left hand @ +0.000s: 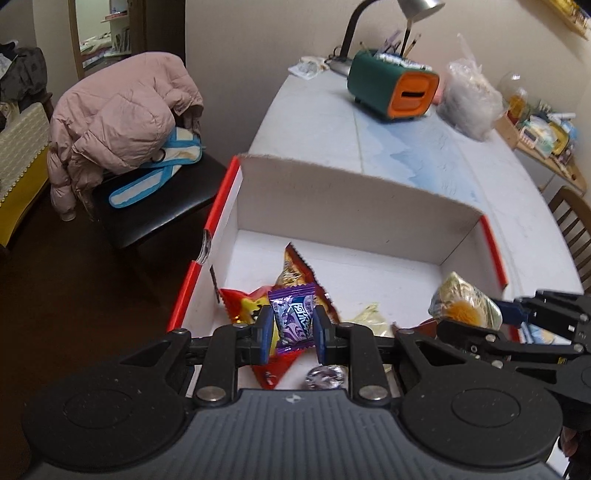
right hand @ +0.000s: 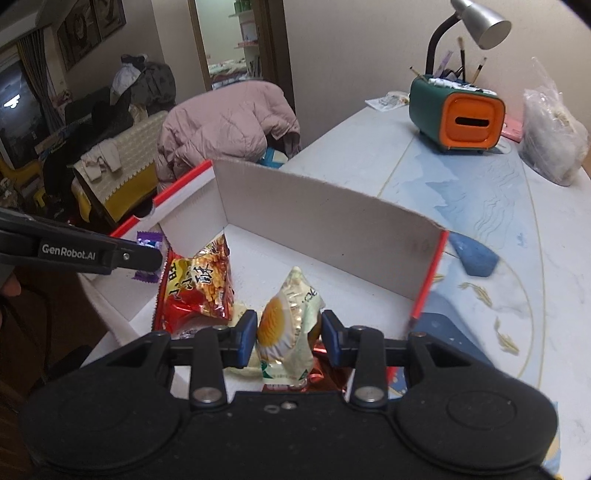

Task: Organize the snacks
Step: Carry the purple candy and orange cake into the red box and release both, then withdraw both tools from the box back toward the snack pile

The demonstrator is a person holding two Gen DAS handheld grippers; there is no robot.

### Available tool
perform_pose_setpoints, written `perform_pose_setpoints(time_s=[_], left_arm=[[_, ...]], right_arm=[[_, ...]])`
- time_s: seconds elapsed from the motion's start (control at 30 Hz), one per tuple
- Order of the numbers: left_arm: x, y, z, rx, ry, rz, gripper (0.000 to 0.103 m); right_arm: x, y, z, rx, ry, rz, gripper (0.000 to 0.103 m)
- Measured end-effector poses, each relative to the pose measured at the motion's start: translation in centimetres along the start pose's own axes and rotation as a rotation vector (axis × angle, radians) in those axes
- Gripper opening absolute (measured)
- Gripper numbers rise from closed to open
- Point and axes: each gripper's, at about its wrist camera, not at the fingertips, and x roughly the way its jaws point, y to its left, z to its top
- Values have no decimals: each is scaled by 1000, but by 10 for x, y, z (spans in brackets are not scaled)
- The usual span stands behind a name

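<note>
My left claw [left hand: 292, 325]: pinching one purple candy [left hand: 291, 318] over the box. My right claw [right hand: 289, 334]: pinching one egg-yolk pastry packet [right hand: 286, 332], also over the box.

One open cardboard box [left hand: 354, 199], white inside with red edges, on the tabletop [left hand: 317, 118].

In the box I count:
- one red snack bag [right hand: 201, 286]
- one pale yellow packet [left hand: 369, 319], partly hidden behind my left claw
- one silver foil candy [left hand: 325, 376], half cut off by the claw body

Also on the tabletop: one green-and-orange pen holder [right hand: 456, 114], one desk lamp [right hand: 476, 22], one clear plastic bag [right hand: 554, 136].

Room: one pink padded jacket [left hand: 122, 110] over a black chair [left hand: 155, 210].

Red foil under the pastry is too hidden to identify.
</note>
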Motion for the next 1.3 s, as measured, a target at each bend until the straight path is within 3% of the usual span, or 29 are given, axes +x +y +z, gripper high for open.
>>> perform_pose_setpoints(time_s=[0.4,0.77,0.97,1.07,1.2,1.3], left_arm=[[30,1,-11,39,83,3,22],[26,2,-17,35,63,7,23],[10,-3,-19,47,16,-6,34],[0,-8,-21,59,-15,-18,54],[-15,-17,-21,70,-55,-37,56],[-26,-23,-21,73,-83,-55,61]], right_arm=[[31,12,2,-38,67,-12,37],[34,8,1,-20,62,-21,37],[21,3,1,11,27,-11,38],[11,1,0,34,8,-1,39],[-7,-2,0,66,-30,19,41],[-24,-6,-2,83,-64,28,49]])
